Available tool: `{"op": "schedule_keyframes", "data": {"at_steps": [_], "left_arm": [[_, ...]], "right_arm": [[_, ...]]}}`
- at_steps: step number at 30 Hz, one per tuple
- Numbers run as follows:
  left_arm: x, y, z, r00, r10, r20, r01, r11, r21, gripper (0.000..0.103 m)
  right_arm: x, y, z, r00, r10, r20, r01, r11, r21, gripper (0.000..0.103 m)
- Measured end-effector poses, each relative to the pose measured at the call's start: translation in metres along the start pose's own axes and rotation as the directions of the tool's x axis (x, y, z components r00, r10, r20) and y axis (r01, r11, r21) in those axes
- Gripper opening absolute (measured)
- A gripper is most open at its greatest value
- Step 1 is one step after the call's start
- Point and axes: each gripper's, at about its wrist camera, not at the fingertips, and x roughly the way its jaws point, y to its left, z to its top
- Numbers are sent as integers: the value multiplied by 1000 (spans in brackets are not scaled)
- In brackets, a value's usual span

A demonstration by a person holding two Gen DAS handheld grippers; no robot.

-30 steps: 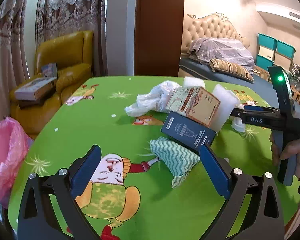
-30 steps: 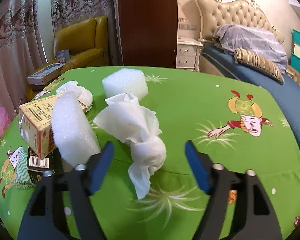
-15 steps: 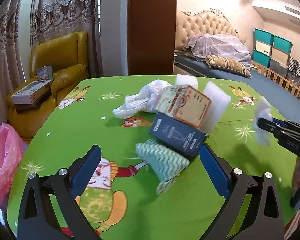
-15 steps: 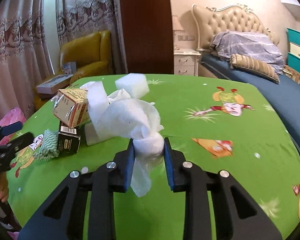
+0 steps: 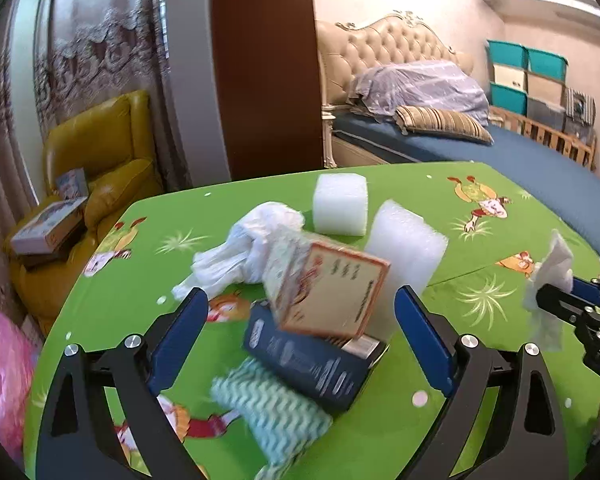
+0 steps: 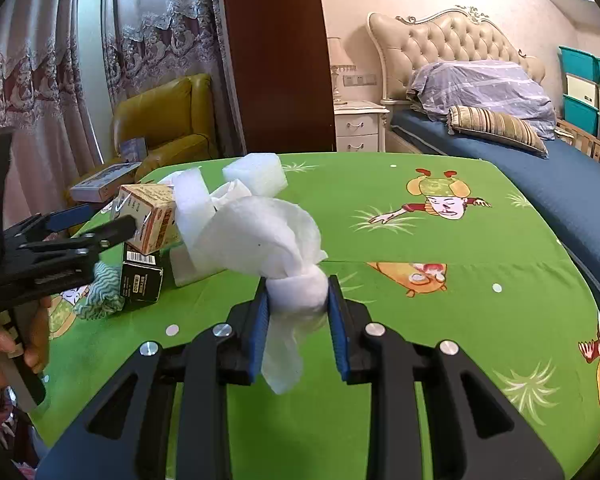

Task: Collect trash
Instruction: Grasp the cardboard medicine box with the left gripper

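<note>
- Green cartoon-print tablecloth (image 5: 148, 272) fills the left wrist view. The left gripper (image 5: 300, 336) stands wide, its jaws having just narrowed a little, either side of the heap without pressing it: a tan carton (image 5: 332, 288) leans on a dark blue box (image 5: 308, 364), a teal wavy cloth (image 5: 272, 412) in front, a crumpled plastic bag (image 5: 240, 252) and two white foam blocks (image 5: 340, 204) behind. A pink bag (image 5: 0, 364) hangs at the table's left edge.
- At the right edge, the right gripper (image 5: 556, 300) pinches a white tissue (image 5: 550, 280).
- In the right wrist view, the right gripper (image 6: 298, 300) is clamped on the knotted tissue (image 6: 268, 240), lifted above the cloth (image 6: 420, 272). A hand (image 6: 4, 344) holds the left gripper (image 6: 100, 224) by the carton (image 6: 148, 216).
</note>
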Motion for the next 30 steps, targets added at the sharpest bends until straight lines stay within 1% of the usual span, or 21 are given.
{"op": "schedule_keyframes", "data": {"at_steps": [3,5,6,7,8,9,10,13,17,19,22,27,30], "left_arm": [[14,-9,4,1000,8,-13,-7,999,32,89],[23,-13,7,999,28,-19,-27,999,45,84],[28,-14,7,999,32,-23,-31,998,50,76],[32,-14,8,999,35,-32,-33,998,57,64],[34,-14,7,999,37,-38,-34,998,59,58],[34,-12,6,998,45,-36,-43,998,54,56],[28,-9,4,999,48,-16,-47,998,34,56],[4,2,-6,999,26,42,-25,1000,-17,55],[-31,14,-22,995,24,97,-17,997,-70,55],[-48,22,-34,995,11,101,-1,995,-103,55],[-67,31,-49,994,16,110,-2,992,-129,55],[-93,48,-75,992,49,115,-33,990,-139,54],[-99,57,-91,994,58,89,-45,989,-139,54]], "right_arm": [[0,-1,0,1000,-2,-2,2,1000,6,27],[0,-1,-1,1000,-4,-5,4,1000,6,27],[0,0,-1,1000,-6,-4,6,1000,3,27],[1,1,-1,1000,-8,-3,8,1000,-1,27],[0,2,-1,1000,-8,-2,8,1000,-4,27],[0,3,-1,1000,-8,-1,8,1000,-7,27],[0,3,-1,1000,-8,0,8,1000,-8,27],[1,2,0,1000,-4,4,4,1000,-6,27],[0,3,-1,1000,-6,10,6,1000,-14,27],[-2,5,-2,1000,-5,15,6,1000,-24,27],[-6,14,-7,1000,18,16,-17,999,-33,27],[-11,35,-13,997,71,3,-71,996,-60,27],[-12,48,-16,995,99,-11,-100,992,-78,27]]}}
